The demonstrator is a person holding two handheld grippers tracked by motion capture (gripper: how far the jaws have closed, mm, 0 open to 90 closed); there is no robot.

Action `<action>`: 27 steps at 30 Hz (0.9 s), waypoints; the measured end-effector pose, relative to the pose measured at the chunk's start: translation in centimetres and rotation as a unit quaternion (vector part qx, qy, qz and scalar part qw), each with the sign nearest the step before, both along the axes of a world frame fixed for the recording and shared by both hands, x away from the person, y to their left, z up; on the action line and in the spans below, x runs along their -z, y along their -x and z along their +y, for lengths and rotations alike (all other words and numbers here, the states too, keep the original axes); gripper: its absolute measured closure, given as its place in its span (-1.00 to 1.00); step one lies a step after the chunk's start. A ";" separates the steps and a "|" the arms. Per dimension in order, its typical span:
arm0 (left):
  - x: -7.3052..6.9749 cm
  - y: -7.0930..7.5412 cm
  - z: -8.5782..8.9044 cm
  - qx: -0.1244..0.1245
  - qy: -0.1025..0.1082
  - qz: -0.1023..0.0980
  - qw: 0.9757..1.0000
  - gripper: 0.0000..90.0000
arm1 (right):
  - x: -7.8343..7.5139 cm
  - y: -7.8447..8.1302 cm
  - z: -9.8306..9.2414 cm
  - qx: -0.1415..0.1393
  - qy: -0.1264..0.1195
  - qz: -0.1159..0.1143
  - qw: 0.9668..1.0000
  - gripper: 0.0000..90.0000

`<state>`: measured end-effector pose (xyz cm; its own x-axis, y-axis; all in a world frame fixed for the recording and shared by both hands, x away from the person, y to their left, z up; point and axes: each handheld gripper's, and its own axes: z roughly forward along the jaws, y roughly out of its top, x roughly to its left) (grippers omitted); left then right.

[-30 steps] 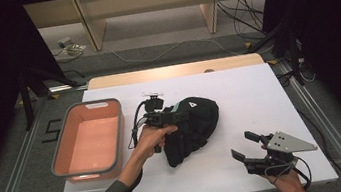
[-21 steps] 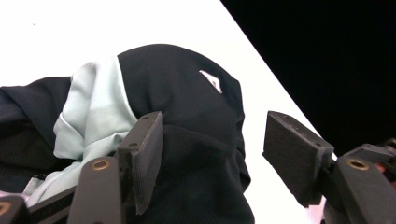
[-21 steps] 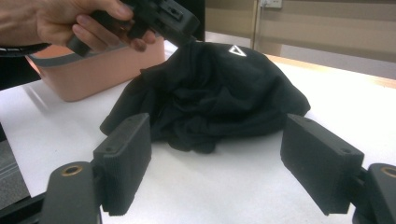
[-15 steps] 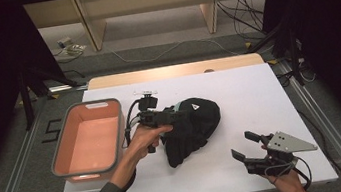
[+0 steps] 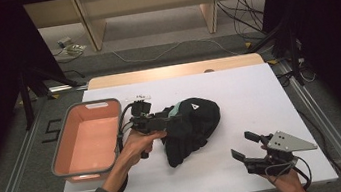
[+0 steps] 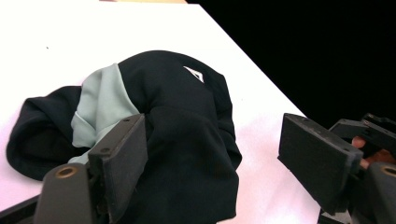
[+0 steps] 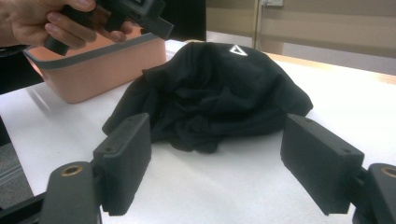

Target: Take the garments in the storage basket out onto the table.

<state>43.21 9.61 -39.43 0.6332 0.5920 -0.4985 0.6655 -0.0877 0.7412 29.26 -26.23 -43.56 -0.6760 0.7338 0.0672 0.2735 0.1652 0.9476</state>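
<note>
We see a white table (image 5: 259, 93) above grey floor; its left edge carries an empty pink tub (image 5: 86, 140). Our left gripper (image 5: 174, 120), jaws just opening, stands wide at the black garment (image 5: 192, 123); our right gripper (image 5: 243, 148) gapes empty.

A black garment (image 5: 191, 128) with a pale green lining and small white triangle logo lies crumpled on the table (image 5: 258, 88).

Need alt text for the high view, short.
A crumpled black garment lies mid-table on a white table, with the left gripper at its left edge, jaws just opened. A salmon-pink bin sits to the left; the right gripper rests open near the front right corner, apart from the cloth.
</note>
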 end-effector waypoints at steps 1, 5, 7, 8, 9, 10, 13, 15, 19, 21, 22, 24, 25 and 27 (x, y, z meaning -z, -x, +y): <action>0.0 0.1 0.2 -0.001 0.004 -0.004 1.000 -0.50 | 0.0 0.0 0.0 -0.001 0.000 -0.001 1.000 -0.44; 0.2 0.7 0.8 0.002 0.013 -0.019 1.000 -0.54 | 0.0 0.0 0.0 -0.001 0.000 0.001 1.000 -0.44; 0.2 1.1 1.1 0.002 0.013 -0.034 0.999 -0.55 | 0.0 0.0 0.0 -0.003 -0.002 0.003 1.000 -0.45; 0.1 1.3 1.2 0.005 0.014 -0.041 0.999 -0.55 | 0.0 0.0 0.0 -0.004 -0.003 0.005 1.000 -0.45; 0.1 1.5 1.3 0.007 0.015 -0.046 0.999 -0.56 | 0.1 0.0 0.0 -0.004 -0.003 0.006 1.000 -0.45; 0.0 1.7 1.4 0.009 0.016 -0.052 0.998 -0.57 | 0.1 0.0 0.0 -0.005 -0.006 0.006 1.000 -0.45; -0.1 2.5 1.6 0.014 0.012 -0.076 0.997 -0.59 | 0.1 0.0 0.1 -0.006 -0.005 0.006 1.000 -0.45; -0.1 2.9 1.8 0.016 0.011 -0.090 0.996 -0.60 | 0.1 0.0 0.1 -0.007 -0.006 0.008 1.000 -0.46; 0.0 3.6 2.4 0.019 0.026 -0.105 0.994 -0.63 | 0.1 0.0 0.2 -0.009 -0.003 0.008 1.000 -0.46; 0.1 3.8 2.7 0.021 0.033 -0.107 0.994 -0.66 | 0.1 0.0 0.2 -0.010 -0.003 0.009 1.000 -0.46; 0.1 4.0 2.8 0.020 0.033 -0.110 0.993 -0.66 | 0.1 0.0 0.2 -0.010 -0.003 0.009 1.000 -0.46; 0.2 4.2 2.9 0.019 0.028 -0.114 0.993 -0.66 | 0.1 0.0 0.2 -0.010 -0.003 0.009 1.000 -0.46; 0.2 4.4 3.0 0.017 0.027 -0.116 0.993 -0.66 | 0.1 0.0 0.2 -0.010 -0.003 0.009 1.000 -0.47; 0.3 4.7 3.1 0.018 0.023 -0.119 0.992 -0.66 | 0.1 0.0 0.2 -0.011 -0.003 0.009 1.000 -0.47</action>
<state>38.54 12.69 -39.68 0.7567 0.5464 -0.3589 0.4687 -0.0707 0.8805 29.24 -26.05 -43.64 -0.6899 0.7190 0.0842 0.2872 0.1651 0.9435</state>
